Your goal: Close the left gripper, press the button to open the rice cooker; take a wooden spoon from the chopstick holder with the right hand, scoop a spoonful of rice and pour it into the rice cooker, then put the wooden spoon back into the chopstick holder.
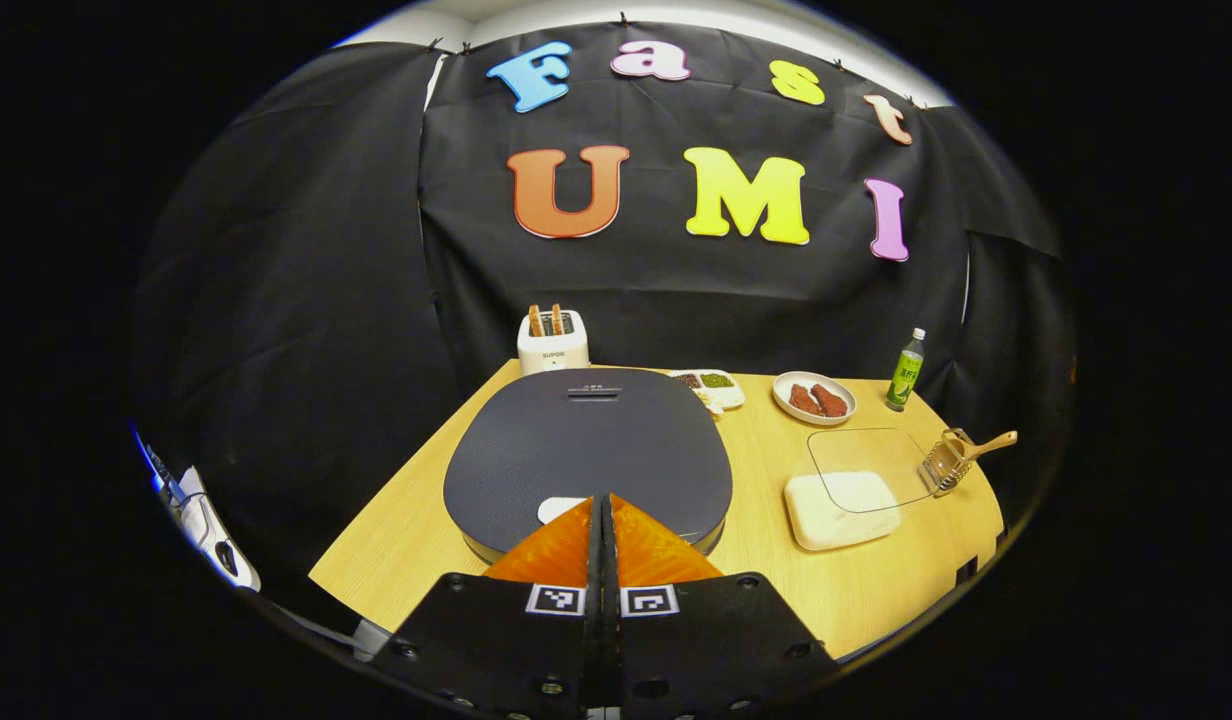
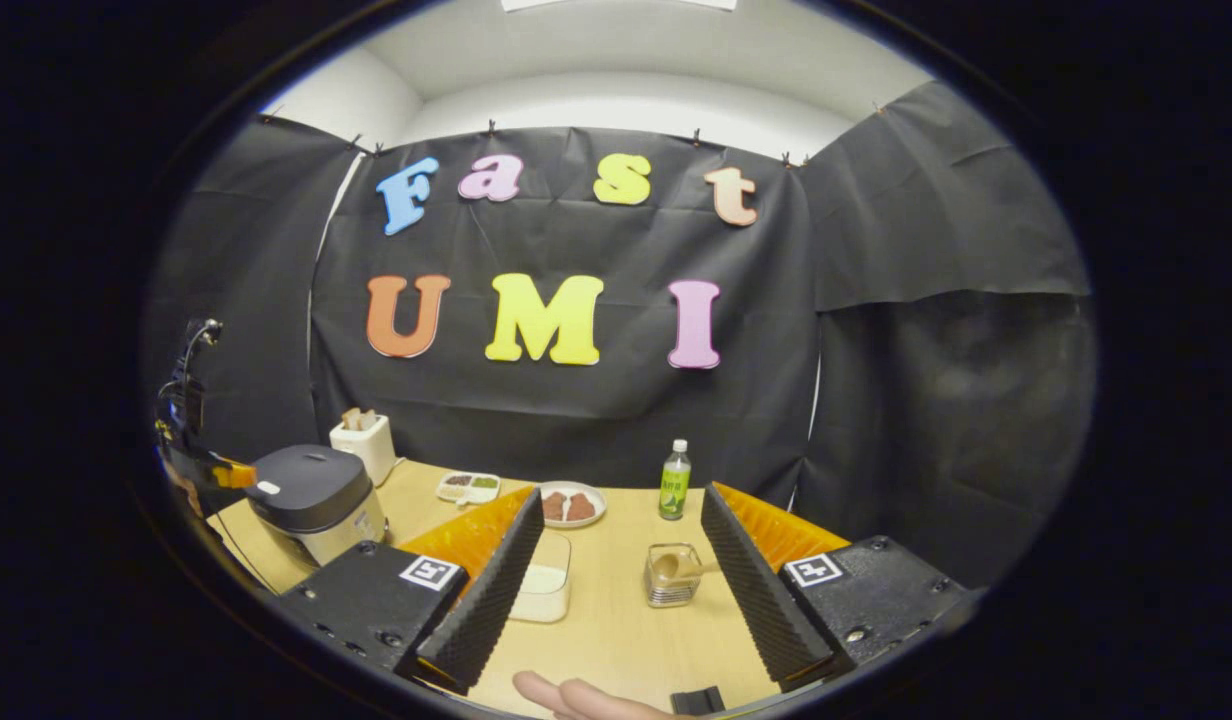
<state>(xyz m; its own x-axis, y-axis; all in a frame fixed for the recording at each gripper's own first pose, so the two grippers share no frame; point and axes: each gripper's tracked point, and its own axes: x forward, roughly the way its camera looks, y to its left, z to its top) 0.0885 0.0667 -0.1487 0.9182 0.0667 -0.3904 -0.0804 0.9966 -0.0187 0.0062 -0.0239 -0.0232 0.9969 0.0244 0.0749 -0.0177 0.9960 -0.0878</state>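
Left tool (image 1: 606, 505): fingers pressed together with no gap, nothing between them. It hangs directly over the near edge of the rice cooker (image 1: 588, 455), whose dark lid is down. The white button (image 1: 559, 509) on the lid sits just left of the fingertips, partly hidden by them; contact cannot be judged from this angle.

Beyond the cooker, ahead of the left tool, stands a white toaster (image 1: 552, 343) with two slices upright in it. To the tool's right, well apart, lies the white rice container (image 1: 838, 508) with its clear lid (image 1: 871, 468) set askew over the far corner. Just right of that is the wire chopstick holder (image 1: 944, 465), the wooden spoon (image 1: 984, 443) resting in it with the handle pointing right. Farther back on the worktop (image 1: 416, 520): a divided tray (image 1: 711, 386), a plate of meat (image 1: 815, 397) and a green bottle (image 1: 906, 371).

Right tool (image 2: 616, 560): fingers spread wide, nothing held. Seen from it, the chopstick holder (image 2: 673, 575) stands between the fingers, nearer the right one, with the spoon (image 2: 676, 566) inside. The rice container (image 2: 544, 585) lies against the left finger's inner side, partly covered by it. The rice cooker (image 2: 311, 500) is off to the left — the left tool (image 2: 216, 470) reaches in at its far left edge. A hand (image 2: 576, 698) shows at the lower rim of the right gripper view.
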